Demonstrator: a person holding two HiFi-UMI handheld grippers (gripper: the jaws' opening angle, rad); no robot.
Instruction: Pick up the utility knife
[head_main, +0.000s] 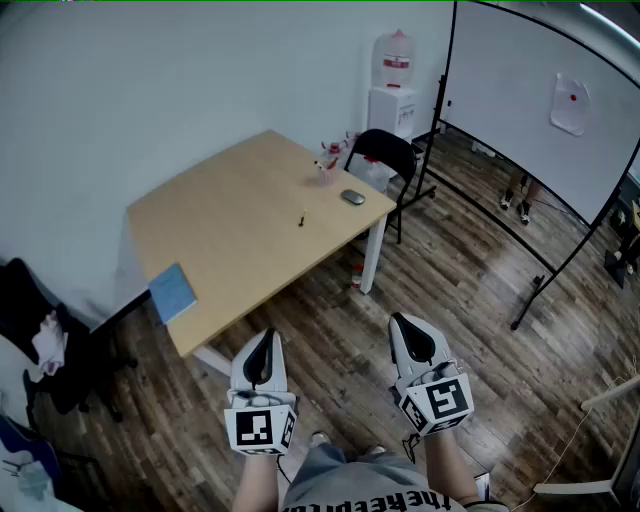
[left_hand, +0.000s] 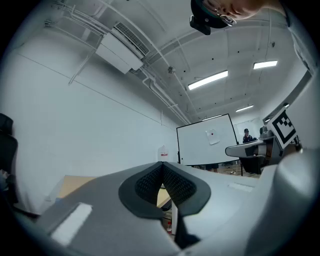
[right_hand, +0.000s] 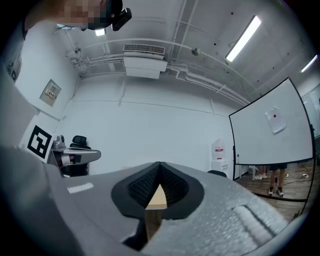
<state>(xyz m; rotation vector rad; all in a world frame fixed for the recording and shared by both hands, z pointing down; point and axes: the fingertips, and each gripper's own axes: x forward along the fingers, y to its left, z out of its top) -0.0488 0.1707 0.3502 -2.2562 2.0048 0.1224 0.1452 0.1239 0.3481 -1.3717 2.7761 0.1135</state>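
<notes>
Jaws on the left gripper (left_hand: 162, 166) are pressed together with nothing between them, and those of the right gripper (right_hand: 159, 165) meet at their tips too, empty. The head view shows the 2 grippers side by side, low over the dark wood floor (head_main: 470, 290), well apart from the light wooden table (head_main: 230, 230) ahead. The utility knife (head_main: 352, 197) – taking the small grey oblong thing for it, though it is too small to be sure – lies on the table near its far right edge, close to the black chair (head_main: 382, 150). A small dark object (head_main: 300, 219) lies nearer the table's middle, and a blue flat item (head_main: 173, 292) sits at the near left corner. Beyond stand a water dispenser (head_main: 394, 95) and a whiteboard (head_main: 520, 90).
</notes>
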